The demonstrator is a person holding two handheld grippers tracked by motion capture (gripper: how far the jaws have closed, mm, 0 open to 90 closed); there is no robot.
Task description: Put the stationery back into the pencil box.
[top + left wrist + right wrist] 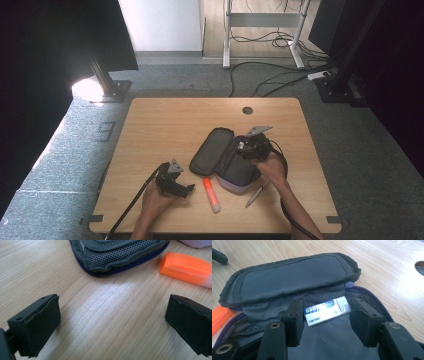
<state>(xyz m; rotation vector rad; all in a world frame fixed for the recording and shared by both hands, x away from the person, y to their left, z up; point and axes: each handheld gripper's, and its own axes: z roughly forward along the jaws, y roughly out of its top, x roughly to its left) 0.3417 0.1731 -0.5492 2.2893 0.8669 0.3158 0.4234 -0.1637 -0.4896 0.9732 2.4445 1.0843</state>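
Right gripper (325,315): jaws part open astride a small white boxed eraser (325,311), one end touching the left pad, inside the open dark grey fabric pencil case (220,155) at worktop (165,120) centre. Left gripper (112,322): jaws wide, empty, near an orange marker (185,268).

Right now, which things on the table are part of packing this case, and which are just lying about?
In the job:
- open pencil case
- boxed eraser, between the right claw jaws, inside the case
- orange highlighter and pen beside the case, likely next

Lying about:
- left claw, open over bare table
- floor cables
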